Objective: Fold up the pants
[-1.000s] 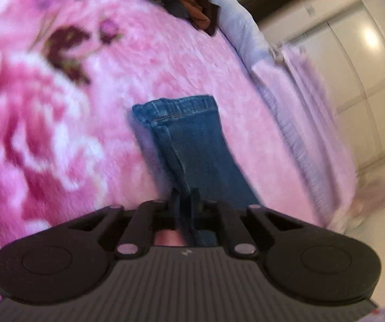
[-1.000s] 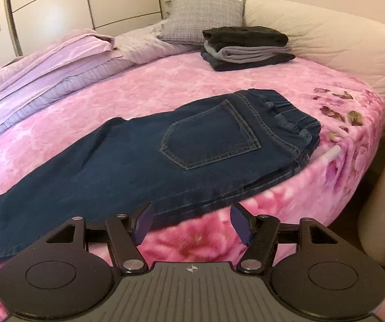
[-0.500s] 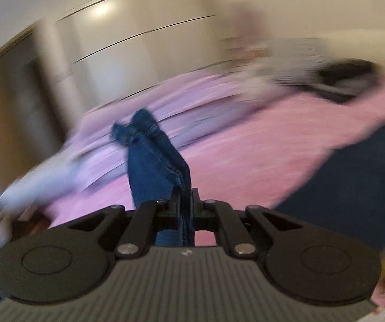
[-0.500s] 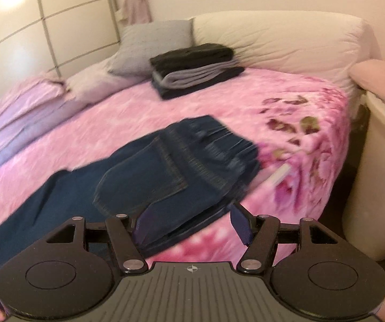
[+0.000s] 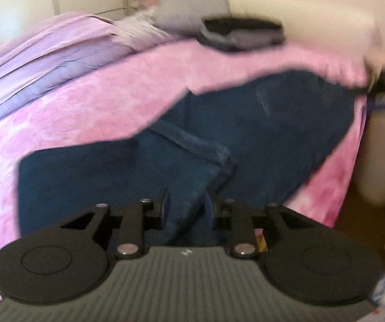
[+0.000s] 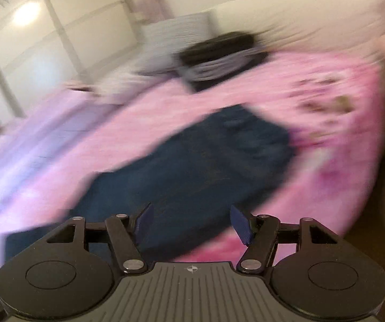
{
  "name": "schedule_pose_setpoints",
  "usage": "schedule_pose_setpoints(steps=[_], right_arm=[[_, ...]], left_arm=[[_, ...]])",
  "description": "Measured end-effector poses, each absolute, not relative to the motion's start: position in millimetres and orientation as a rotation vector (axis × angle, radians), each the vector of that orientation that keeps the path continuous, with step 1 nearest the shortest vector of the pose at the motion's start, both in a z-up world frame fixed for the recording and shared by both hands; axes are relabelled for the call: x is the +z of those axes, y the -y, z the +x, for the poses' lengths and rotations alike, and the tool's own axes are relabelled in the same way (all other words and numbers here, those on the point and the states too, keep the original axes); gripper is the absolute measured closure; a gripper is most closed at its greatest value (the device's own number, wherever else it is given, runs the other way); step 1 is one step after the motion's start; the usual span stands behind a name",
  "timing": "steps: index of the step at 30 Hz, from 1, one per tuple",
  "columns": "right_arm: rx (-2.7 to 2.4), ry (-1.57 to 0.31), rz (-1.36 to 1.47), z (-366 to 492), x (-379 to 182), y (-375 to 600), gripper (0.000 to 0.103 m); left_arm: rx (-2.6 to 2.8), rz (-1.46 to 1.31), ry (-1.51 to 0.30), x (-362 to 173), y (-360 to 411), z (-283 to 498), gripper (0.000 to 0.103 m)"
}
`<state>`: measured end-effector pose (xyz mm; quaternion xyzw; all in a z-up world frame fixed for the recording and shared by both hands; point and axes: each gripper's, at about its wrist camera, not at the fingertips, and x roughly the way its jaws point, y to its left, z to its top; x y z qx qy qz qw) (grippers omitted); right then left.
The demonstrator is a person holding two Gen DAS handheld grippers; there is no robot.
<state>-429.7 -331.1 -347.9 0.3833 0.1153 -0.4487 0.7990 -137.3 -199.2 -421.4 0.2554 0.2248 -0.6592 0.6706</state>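
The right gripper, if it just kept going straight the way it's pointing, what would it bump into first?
Most likely the dark blue jeans lying on the pink bedspread. The right gripper is open and aimed at them; blur hides the depth.

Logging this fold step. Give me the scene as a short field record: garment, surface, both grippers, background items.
garment: dark blue jeans, leg end brought over onto the body
surface: pink floral bedspread
left gripper: jaws have just been opening; jeans hem between the pads, grip looks released
right gripper: open, empty, over the near edge of the jeans
background: folded clothes stack, grey pillow
image quality: both views motion-blurred
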Motion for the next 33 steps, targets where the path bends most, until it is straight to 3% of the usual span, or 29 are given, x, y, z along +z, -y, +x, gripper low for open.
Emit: schedule_pose_setpoints(steps=[7, 11, 18, 19, 20, 21, 26, 33], right_arm=[[-0.561, -0.222, 1.346, -335, -400, 358, 0.045], [-0.647, -0.327, 1.493, -308, -421, 366, 0.06], [-0.77, -0.332, 1.417, -278, -419, 367, 0.067], [-0.792, -0.333, 1.384, -273, -418, 364, 0.071], [-0.817, -0.336, 1.342, -268, -417, 361, 0.092], [-0.825, -0.331, 1.287, -264, -415, 354, 0.095], [-0.893, -0.142, 0.82, -279, -372, 305, 0.097], [-1.033, -0.237, 0.972, -311, -414, 318, 0.097]], left_arm=[[-1.253, 0.263, -0.674, -388, 145, -37, 0.077], [-1.128, 0.167, -0.783, -396, 118, 12, 0.077], [-1.114, 0.134, -0.87, -416, 107, 33, 0.077], [-1.118, 0.132, -0.877, -418, 108, 35, 0.077], [-1.122, 0.131, -0.881, -420, 109, 34, 0.077], [-1.13, 0.128, -0.883, -422, 109, 33, 0.077], [-1.191, 0.133, -0.847, -416, 121, 28, 0.078], [-1.26, 0.22, -0.81, -417, 156, 8, 0.08]])
